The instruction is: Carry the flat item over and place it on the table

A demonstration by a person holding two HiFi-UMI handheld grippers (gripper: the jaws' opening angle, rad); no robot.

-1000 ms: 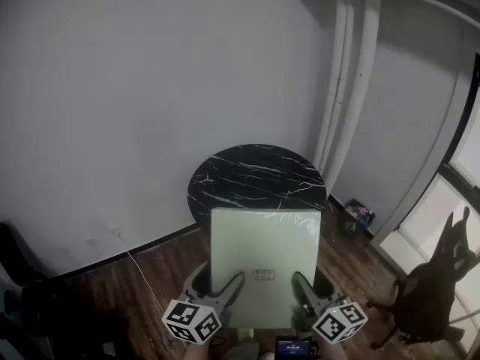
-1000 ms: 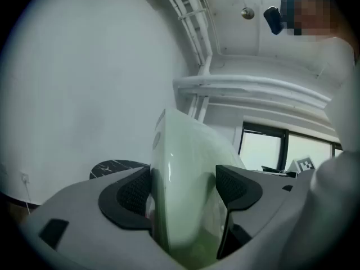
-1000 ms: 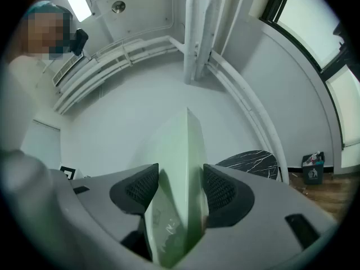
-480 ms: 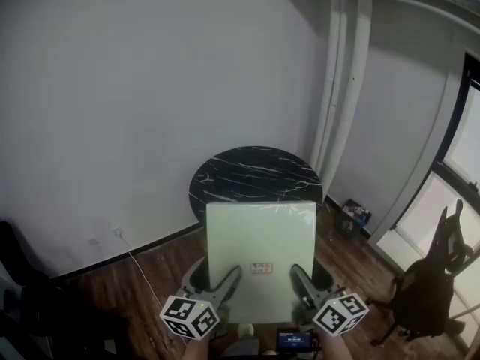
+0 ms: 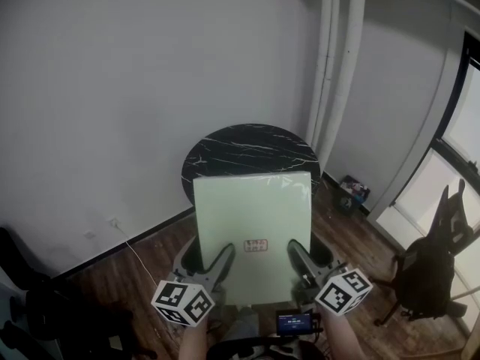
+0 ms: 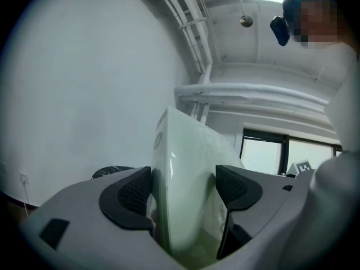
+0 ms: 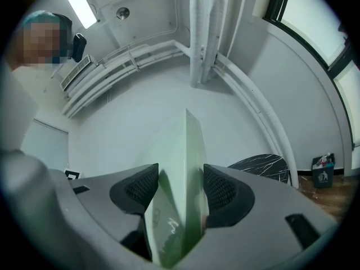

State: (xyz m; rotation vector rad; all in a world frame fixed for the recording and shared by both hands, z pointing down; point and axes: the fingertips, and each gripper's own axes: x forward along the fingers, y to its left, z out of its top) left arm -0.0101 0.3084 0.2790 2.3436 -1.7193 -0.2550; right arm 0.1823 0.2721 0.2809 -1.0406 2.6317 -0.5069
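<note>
A flat pale green box point(image 5: 253, 223) hangs in the air in front of me, held by its near edge. My left gripper point(image 5: 217, 261) is shut on its near left part, my right gripper point(image 5: 298, 257) on its near right part. In the left gripper view the pale green box point(image 6: 183, 173) stands edge-on between both pads. The right gripper view shows the pale green box point(image 7: 179, 173) clamped the same way. Beyond the box's far edge stands a round black marble table point(image 5: 251, 150); the round black marble table point(image 7: 264, 165) also shows low at the right of the right gripper view.
A grey wall rises behind the table, with vertical pipes point(image 5: 337, 58) at the corner. A black office chair point(image 5: 431, 268) stands at the right by the window. A small bin point(image 5: 350, 193) sits on the wood floor near the table. A cable point(image 5: 139, 265) trails across the floor at left.
The box and both grippers have moved forward toward the table; its far edge now overlaps more of the tabletop. Both grips are unchanged.
</note>
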